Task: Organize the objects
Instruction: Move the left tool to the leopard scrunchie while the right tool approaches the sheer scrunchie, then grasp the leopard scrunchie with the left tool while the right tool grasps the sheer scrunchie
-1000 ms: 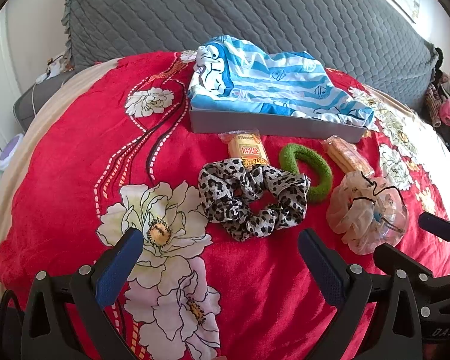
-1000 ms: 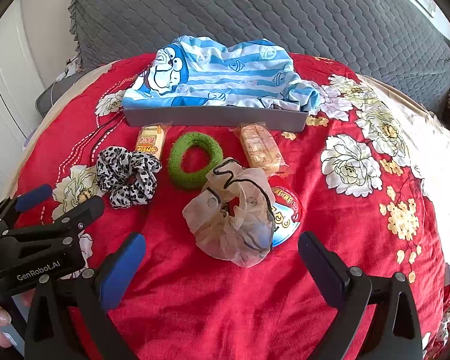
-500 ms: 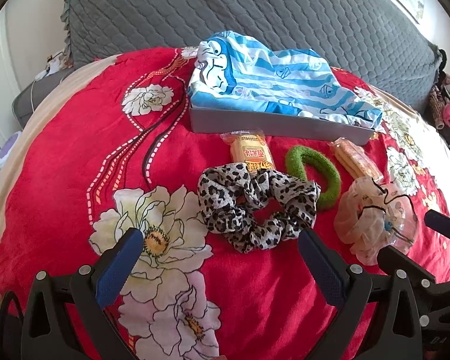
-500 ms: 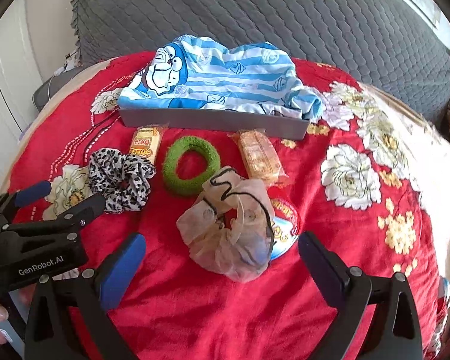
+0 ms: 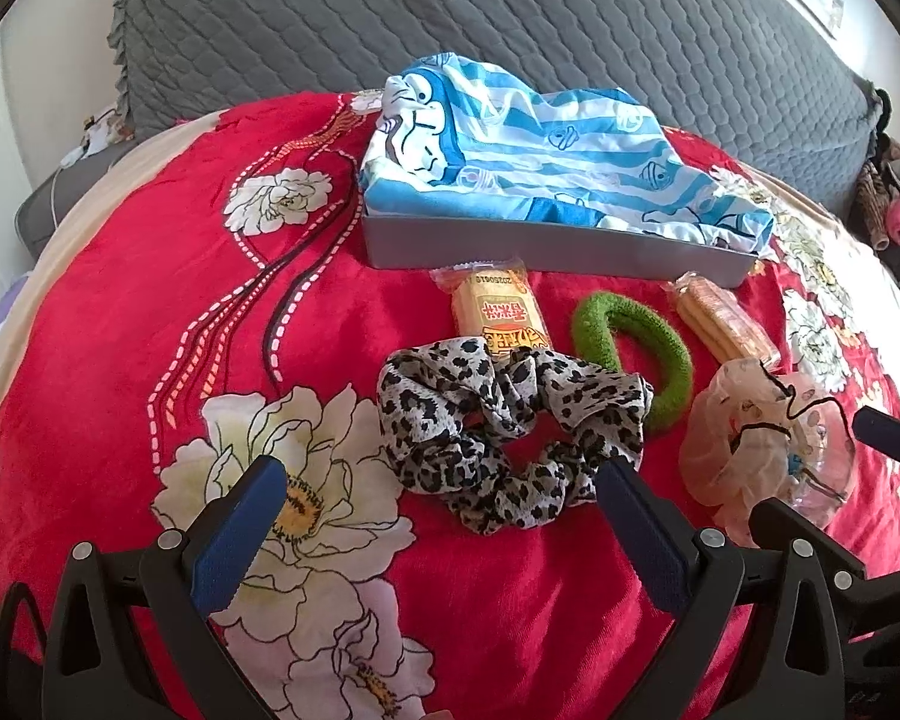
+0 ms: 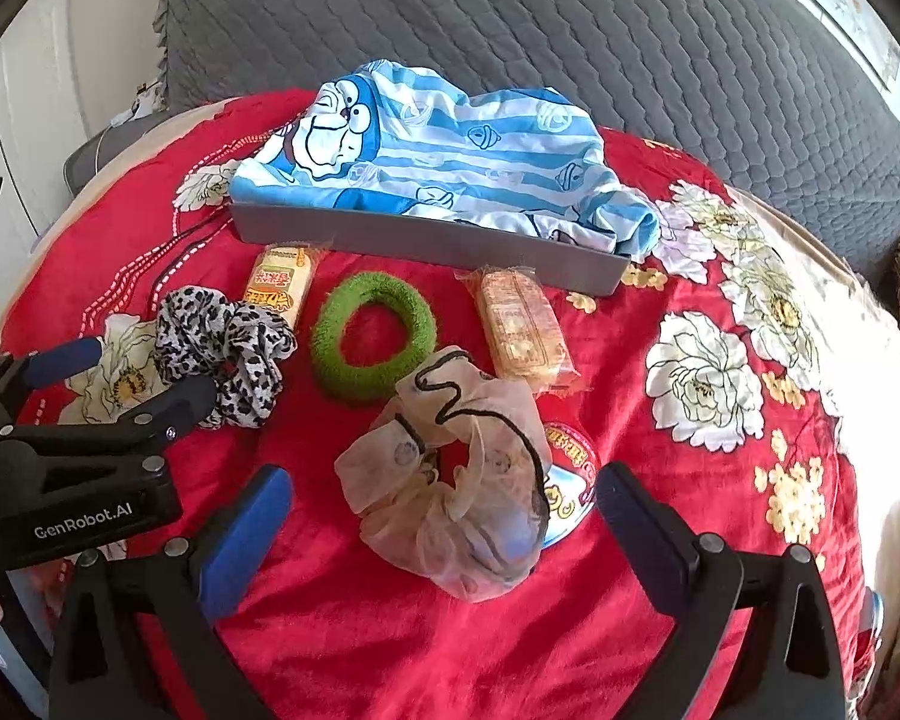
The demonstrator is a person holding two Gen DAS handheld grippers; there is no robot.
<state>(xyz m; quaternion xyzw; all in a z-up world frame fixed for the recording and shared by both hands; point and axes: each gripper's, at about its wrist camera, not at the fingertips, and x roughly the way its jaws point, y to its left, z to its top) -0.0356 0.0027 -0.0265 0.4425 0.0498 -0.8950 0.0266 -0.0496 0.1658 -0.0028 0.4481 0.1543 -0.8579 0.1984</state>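
Observation:
A leopard-print scrunchie (image 5: 510, 432) (image 6: 222, 348) lies on the red flowered blanket, just beyond my open left gripper (image 5: 438, 510). A sheer beige scrunchie (image 6: 450, 492) (image 5: 762, 444) lies between the fingers of my open right gripper (image 6: 444, 516), partly over a round snack packet (image 6: 570, 468). A green scrunchie (image 6: 372, 336) (image 5: 636, 348) and two wrapped biscuit packs (image 6: 282, 288) (image 6: 522, 324) lie in front of a grey tray (image 6: 426, 240) (image 5: 546, 246) that holds a blue striped cartoon cloth (image 6: 444, 150).
A grey quilted headboard cushion (image 6: 510, 30) stands behind the tray. The blanket (image 6: 390, 630) spreads toward me and to the right. Clothes (image 5: 894, 198) lie at the far right edge.
Both grippers have moved forward and down toward the scrunchies, which now look larger and closer. Nothing has been gripped.

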